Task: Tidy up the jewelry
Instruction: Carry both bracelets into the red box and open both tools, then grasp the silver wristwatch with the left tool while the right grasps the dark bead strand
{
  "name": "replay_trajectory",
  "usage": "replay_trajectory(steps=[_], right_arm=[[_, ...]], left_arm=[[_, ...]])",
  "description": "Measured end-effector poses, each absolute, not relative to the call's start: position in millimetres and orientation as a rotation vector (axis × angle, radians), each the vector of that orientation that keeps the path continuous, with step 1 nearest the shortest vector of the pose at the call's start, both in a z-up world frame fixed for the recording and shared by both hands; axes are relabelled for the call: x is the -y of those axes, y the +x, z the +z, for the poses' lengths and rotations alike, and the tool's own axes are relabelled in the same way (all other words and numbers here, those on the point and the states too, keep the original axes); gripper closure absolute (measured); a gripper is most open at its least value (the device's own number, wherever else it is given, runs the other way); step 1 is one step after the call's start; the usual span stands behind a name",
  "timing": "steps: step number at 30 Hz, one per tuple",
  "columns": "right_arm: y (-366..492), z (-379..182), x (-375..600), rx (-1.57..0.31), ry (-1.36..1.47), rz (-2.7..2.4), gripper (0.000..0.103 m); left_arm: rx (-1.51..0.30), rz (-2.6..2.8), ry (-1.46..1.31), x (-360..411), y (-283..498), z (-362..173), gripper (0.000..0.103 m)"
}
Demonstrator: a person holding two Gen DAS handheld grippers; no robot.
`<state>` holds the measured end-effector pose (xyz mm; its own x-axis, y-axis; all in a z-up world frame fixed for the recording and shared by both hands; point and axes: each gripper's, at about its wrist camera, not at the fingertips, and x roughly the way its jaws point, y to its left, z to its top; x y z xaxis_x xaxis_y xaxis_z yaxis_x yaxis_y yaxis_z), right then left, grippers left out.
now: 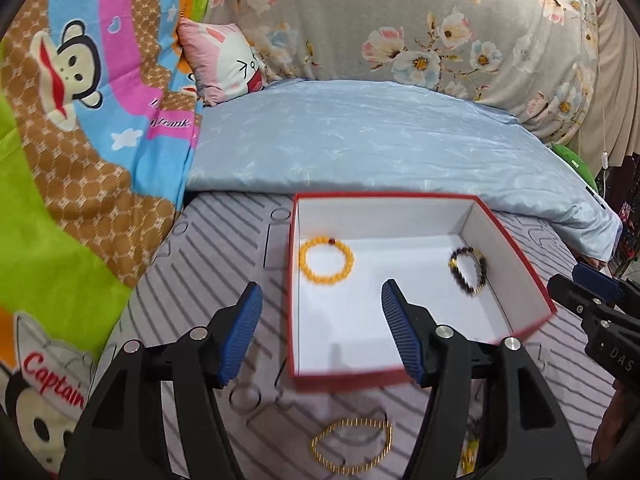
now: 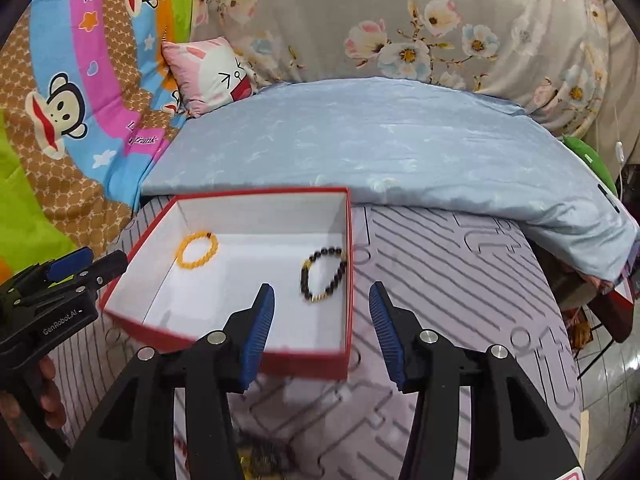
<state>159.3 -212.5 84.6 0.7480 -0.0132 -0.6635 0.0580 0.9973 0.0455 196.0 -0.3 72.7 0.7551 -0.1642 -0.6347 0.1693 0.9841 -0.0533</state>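
A red box with a white inside (image 1: 400,378) (image 2: 348,280) sits on the striped mat. In it lie a yellow bead bracelet (image 1: 326,261) (image 2: 197,250) at the left and a black bead bracelet (image 1: 468,270) (image 2: 323,274) at the right. A gold bracelet (image 1: 352,444) lies on the mat in front of the box, below my left gripper (image 1: 320,300), which is open and empty above the box's near left corner. My right gripper (image 2: 322,298) is open and empty above the box's near right corner. More jewelry (image 2: 260,456) lies blurred under the right gripper.
The grey striped mat (image 1: 208,272) (image 2: 460,280) lies on a bed. A folded light blue quilt (image 1: 380,140) lies behind the box. A cartoon monkey blanket (image 1: 80,120) is at the left, a pink pillow (image 1: 224,64) and a floral cover (image 1: 440,20) at the back.
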Motion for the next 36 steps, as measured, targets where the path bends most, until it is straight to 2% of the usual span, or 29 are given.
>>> replay_trajectory(steps=[16, 21, 36], right_arm=[[57, 50, 194, -0.808, 0.099, -0.052, 0.054], [41, 39, 190, -0.831, 0.114, -0.052, 0.053], [0, 6, 187, -0.89, 0.159, -0.05, 0.052]], left_arm=[[-0.784, -0.126, -0.025, -16, 111, 40, 0.043], [-0.798, -0.108, -0.03, -18, 95, 32, 0.037], [-0.884, -0.092, -0.119, -47, 49, -1, 0.036]])
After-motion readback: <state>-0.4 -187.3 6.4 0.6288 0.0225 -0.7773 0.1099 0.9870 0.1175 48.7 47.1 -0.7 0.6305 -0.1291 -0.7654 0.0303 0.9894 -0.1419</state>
